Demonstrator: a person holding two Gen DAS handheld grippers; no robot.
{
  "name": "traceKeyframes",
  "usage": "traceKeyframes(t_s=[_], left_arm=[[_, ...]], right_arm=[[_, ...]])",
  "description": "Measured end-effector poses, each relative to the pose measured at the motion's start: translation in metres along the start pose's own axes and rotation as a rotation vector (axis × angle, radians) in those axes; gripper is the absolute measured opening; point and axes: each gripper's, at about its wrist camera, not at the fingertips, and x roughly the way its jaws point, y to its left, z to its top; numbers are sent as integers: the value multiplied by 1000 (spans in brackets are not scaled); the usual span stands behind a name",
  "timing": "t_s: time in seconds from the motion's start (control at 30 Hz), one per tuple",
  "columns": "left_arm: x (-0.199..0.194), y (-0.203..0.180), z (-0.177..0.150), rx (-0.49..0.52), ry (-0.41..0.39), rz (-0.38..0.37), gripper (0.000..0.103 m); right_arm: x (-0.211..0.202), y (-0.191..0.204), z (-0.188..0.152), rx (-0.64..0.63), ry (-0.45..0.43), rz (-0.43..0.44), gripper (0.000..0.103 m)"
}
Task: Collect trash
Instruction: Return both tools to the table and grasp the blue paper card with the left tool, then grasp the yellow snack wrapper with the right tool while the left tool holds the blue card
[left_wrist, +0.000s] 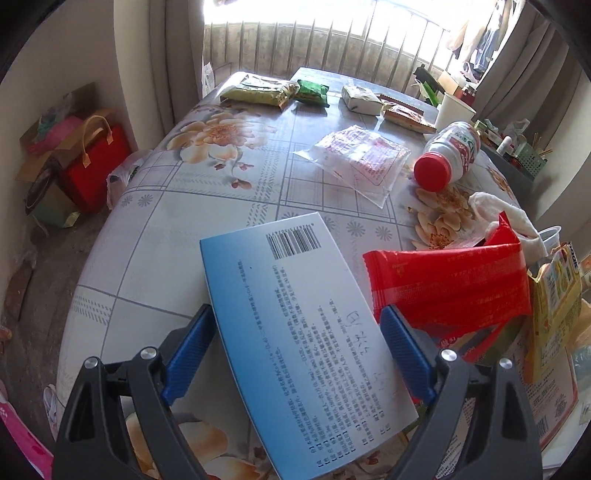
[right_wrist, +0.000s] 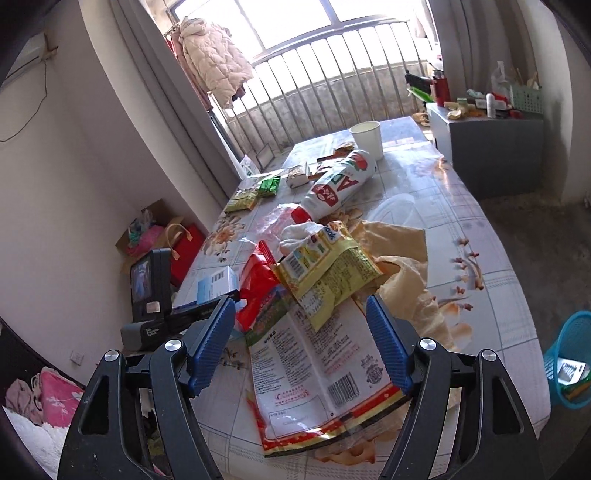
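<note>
The left gripper (left_wrist: 299, 354) tilts down over the table (left_wrist: 177, 206), pinching a blue box (left_wrist: 295, 332). The right gripper (right_wrist: 301, 345), spread wide, hangs over wrappers (right_wrist: 325, 280) there, touching nothing.

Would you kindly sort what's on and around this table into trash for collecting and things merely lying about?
Trash to collect:
blue box, between the left gripper's jaws
red wrapper
yellow packet
large printed bag
bottle
blue bin, on the floor

Lying about:
red gift bag
coat
paper cup
</note>
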Motion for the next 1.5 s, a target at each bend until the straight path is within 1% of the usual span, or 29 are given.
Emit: traceKeyframes(t_s=[0.07,0.13,0.23,0.33,0.43,0.47,0.57,0.67,0.73,0.8,0.83,0.87,0.9,0.97,1.0,1.1,1.27,1.37,1.43,1.5], left_arm=[[-2,2,-2,19,-13,-4,85],[-4,4,-5,44,-25,-10,84],[-7,7,-8,80,-39,-20,83],[-8,11,-10,104,-44,-39,82],[-10,16,-12,109,-43,-65,81],[-11,18,-13,110,-44,-73,81],[-13,22,-16,111,-46,-99,80],[-15,23,-18,119,-47,-110,80],[-16,23,-19,121,-46,-121,80],[-18,23,-19,118,-45,-130,79],[-18,24,-19,114,-44,-136,79],[-18,25,-19,109,-44,-140,79],[-19,25,-19,104,-44,-141,79],[-19,27,-19,97,-47,-140,79],[-19,28,-19,93,-48,-140,79],[-20,30,-19,83,-51,-140,79],[-26,34,-20,71,-68,-136,79],[-31,36,-20,70,-81,-135,78],[-31,37,-21,72,-82,-133,78],[-31,37,-22,72,-79,-130,78]], right_arm=[[8,3,7,32,24,52,70],[17,5,13,36,48,66,68],[26,10,23,-24,57,32,65],[38,7,36,-86,77,-21,61],[57,-1,49,-125,132,-17,59],[63,-3,52,-138,152,-26,57],[79,-6,57,-177,201,-32,55],[93,-10,59,-185,251,-36,51],[100,-11,58,-194,280,-38,47],[104,-11,57,-203,299,-47,37],[105,-11,56,-207,306,-51,33],[106,-11,55,-209,310,-57,27],[107,-11,54,-211,314,-63,17],[109,-11,51,-211,326,-70,7],[108,-11,50,-212,328,-72,4],[106,-9,49,-225,320,-82,0],[94,-3,49,-239,281,-80,0],[87,-1,51,-236,268,-63,0],[85,0,51,-241,267,-47,10],[87,2,50,-260,274,-57,49]])
